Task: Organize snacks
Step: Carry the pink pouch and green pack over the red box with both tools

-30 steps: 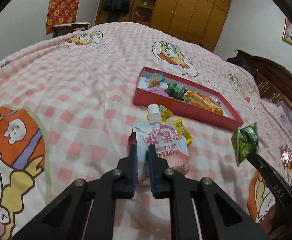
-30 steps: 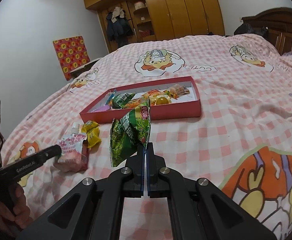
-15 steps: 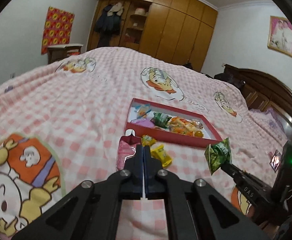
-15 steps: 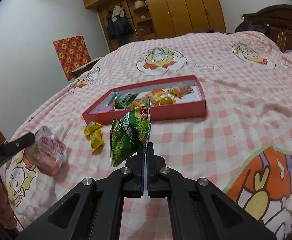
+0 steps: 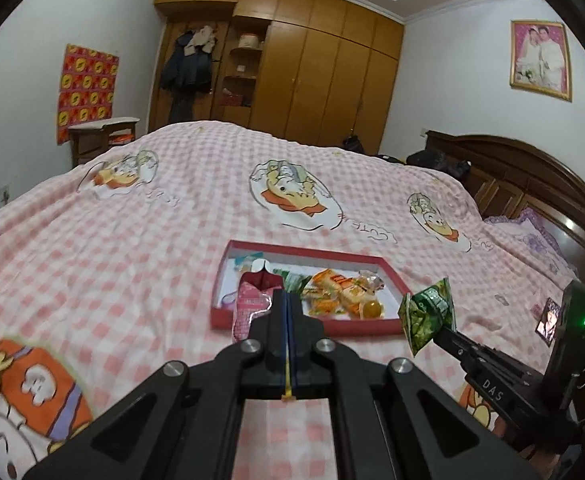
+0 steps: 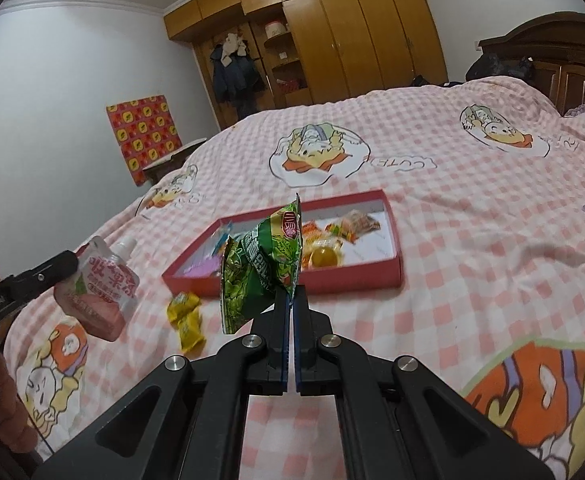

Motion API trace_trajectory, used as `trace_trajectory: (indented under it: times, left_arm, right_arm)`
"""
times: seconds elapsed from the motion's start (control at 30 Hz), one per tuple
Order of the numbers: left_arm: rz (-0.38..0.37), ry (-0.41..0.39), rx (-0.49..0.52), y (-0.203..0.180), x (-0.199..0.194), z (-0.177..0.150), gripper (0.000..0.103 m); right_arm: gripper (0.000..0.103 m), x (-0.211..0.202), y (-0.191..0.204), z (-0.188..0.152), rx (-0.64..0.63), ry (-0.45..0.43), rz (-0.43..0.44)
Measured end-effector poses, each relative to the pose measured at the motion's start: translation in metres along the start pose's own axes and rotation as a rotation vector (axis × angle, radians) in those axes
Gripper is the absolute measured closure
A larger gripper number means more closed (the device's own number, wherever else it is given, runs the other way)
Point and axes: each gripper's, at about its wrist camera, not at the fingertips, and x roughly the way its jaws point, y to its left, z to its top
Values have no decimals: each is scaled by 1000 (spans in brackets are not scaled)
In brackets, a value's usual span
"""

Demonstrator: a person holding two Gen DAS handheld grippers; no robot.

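1. The pink jelly pouch [image 6: 96, 286] is pinched by its edge in the left gripper [image 5: 288, 300], jaws pressed together, and is held in the air, short of the red tray [image 5: 292, 326].
2. The green snack bag [image 6: 262, 268] is clamped at its lower corner by the right gripper [image 6: 290, 298], fingers nearly touching, and is raised above the quilt [image 6: 472, 240].
3. Both grippers are aimed forward at the tray, which lies just ahead.
4. "DAS" is read on the right gripper's arm; Chinese characters are seen on the pouch.
5. A yellow packet [image 6: 186, 316] is left lying on the quilt, left of the right gripper.
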Motion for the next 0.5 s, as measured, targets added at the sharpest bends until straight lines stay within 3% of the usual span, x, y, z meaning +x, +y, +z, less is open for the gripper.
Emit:
trace_trajectory:
  times: [0.23, 0.33, 0.43, 0.5]
  left_arm:
    - [-35, -26, -14, -6, 46, 24, 103]
    - [-18, -53, 9, -9, 62, 37, 103]
    - [45, -96, 87, -17, 82, 46, 103]
    - [52, -83, 104, -17, 100, 47, 103]
  right_arm:
    - [100, 24, -14, 26, 37, -14, -9]
    - [100, 41, -27, 40, 96, -26, 7]
    - [100, 58, -41, 54, 151, -45, 3]
    - [100, 72, -48, 59, 186, -50, -5]
